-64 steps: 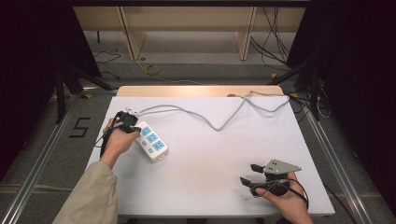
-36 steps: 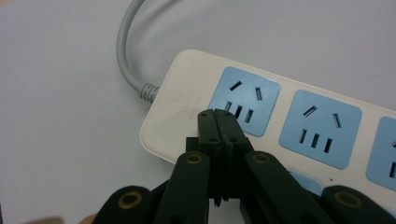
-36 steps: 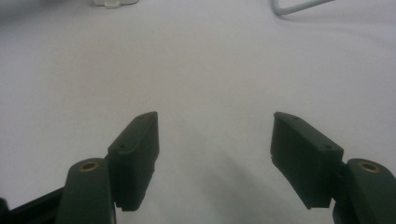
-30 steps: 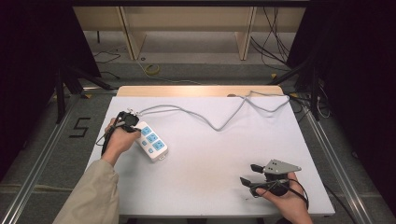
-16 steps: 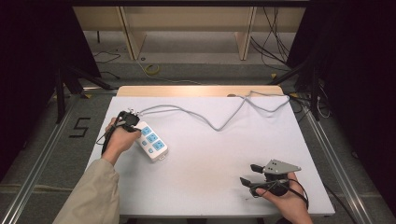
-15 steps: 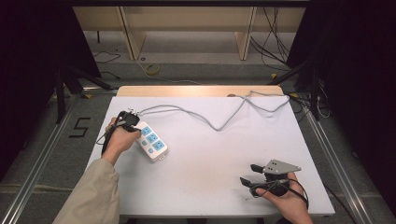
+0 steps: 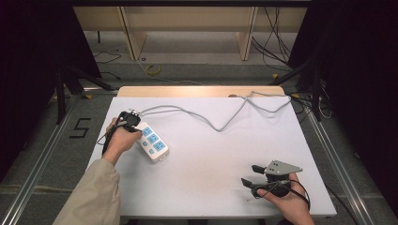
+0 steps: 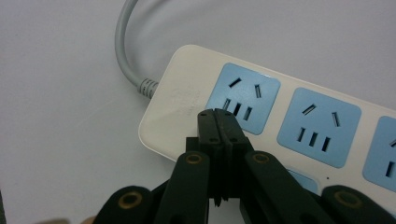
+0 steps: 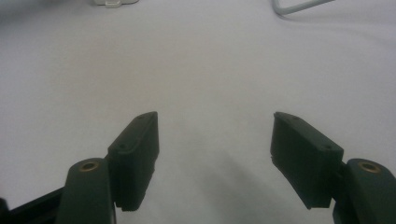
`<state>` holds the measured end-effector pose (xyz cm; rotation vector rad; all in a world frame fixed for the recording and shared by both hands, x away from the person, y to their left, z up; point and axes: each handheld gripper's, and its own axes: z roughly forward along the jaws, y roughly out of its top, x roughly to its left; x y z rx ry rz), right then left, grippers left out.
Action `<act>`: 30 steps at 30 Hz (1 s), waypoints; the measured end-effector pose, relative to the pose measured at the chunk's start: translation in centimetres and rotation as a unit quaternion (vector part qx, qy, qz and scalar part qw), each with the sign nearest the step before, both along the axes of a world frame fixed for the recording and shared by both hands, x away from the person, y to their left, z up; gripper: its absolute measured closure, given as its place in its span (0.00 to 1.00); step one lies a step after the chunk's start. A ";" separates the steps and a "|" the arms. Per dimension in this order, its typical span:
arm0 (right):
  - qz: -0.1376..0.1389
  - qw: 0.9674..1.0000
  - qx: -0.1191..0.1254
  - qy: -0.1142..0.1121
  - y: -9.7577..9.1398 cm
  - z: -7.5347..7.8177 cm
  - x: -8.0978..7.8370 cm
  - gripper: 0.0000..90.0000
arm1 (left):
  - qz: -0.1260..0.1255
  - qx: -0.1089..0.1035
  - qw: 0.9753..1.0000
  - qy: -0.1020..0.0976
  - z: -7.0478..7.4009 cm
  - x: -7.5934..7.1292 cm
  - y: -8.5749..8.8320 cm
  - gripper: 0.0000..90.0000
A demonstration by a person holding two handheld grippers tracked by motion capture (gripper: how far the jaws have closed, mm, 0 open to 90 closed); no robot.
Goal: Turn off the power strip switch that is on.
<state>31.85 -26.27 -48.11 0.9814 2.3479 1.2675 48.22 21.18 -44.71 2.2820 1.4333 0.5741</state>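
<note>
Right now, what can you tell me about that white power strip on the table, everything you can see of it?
The power strip is a long white plastic-looking bar with rounded corners, lying flat and slanted on the left part of the white table. Three light blue socket panels show on top, all without plugs. A grey cable leaves its far end through a ribbed collar and snakes across the table towards the far right edge. The left gripper, jaws shut together, has its tips over the strip's near-cable end beside the first socket; whether they touch it I cannot tell.
</note>
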 end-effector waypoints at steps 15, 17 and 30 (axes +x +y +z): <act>0.000 1.000 0.001 0.001 0.0 0.0 0.0 0.37 | -0.002 0.009 1.000 0.001 0.0 0.0 -0.2 1.00; -0.001 1.000 0.000 0.001 0.1 0.0 0.0 0.37 | -0.002 0.011 1.000 0.001 0.0 0.0 -0.2 1.00; 0.000 1.000 0.000 0.001 0.1 0.0 0.0 0.37 | 0.002 0.013 1.000 0.003 0.0 0.1 -0.3 1.00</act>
